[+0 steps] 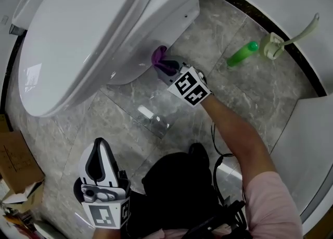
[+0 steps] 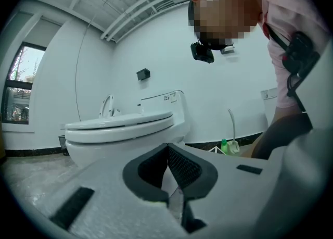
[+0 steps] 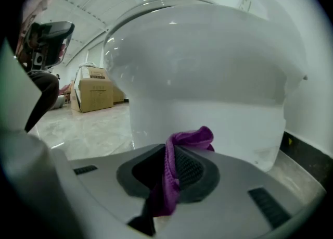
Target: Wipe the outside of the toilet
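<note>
"Which claw has the rag?"

"The right claw (image 1: 165, 66). Its jaws are pinched shut on a purple cloth (image 1: 158, 55), and a bunch of it pokes out past the tips."

"And where's the toilet (image 1: 93, 40) from there?"

"Straight ahead of that claw. It's low down at the side of the bowl, tucked under the overhang of the closed lid. From where I stand the cloth looks to be on the porcelain, though I couldn't swear it's pressing rather than just beside it."

"So which way would it have to wipe?"

"The bowl runs long from the tank end to the rounded front, and the claw points across that line at the side wall. I'd say the stroke has to follow the curve sideways, towards the front or back to the base, keeping the cloth end facing the wall."

"What about the other one?"

"The left claw (image 1: 99, 154) is well apart, back by the person's knee and over the floor (image 1: 229, 102). Its jaws are together with nothing between them. The right is plainly the nearer one."

"Anything in the way?"

"A green bottle (image 1: 242, 54) lies on the floor off to the right, clear of the bowl."
</note>
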Available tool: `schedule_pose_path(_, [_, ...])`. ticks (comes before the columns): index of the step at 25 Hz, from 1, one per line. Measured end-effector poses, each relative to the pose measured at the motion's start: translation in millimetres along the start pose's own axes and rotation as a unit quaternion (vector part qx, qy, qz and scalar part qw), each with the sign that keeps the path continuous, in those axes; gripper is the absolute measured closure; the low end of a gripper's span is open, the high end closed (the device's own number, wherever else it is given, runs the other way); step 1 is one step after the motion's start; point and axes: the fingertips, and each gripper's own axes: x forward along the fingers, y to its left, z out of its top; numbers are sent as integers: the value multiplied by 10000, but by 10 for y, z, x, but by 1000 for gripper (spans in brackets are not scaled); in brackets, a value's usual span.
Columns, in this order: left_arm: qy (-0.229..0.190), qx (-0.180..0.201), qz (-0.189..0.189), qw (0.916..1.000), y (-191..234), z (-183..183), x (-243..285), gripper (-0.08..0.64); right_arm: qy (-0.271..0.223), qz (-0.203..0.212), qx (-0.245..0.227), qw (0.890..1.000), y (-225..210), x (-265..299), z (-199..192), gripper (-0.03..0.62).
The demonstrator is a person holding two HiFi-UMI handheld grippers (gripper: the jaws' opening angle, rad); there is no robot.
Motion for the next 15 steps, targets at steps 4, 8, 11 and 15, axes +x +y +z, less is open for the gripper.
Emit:
schedule_pose_path(4, [79,18,-31,10000,-66,-28,100,552,89,-496,219,9985,-541,-116,-189,535])
schedule_pose_path(8, [249,179,1,9995,-62,-96,125,552,280,-901,284,9951,-1004,-164,-364,535])
schedule_pose_path(11, [330,142,50,9993,-49,-134,163,552,389,-1097,311,9927,-1265,-122,-436,534])
schedule_pose_path(15, [381,152,109,9991,-38,-191,199,552,442,-1389,323,9888,-1577,-43,-482,534])
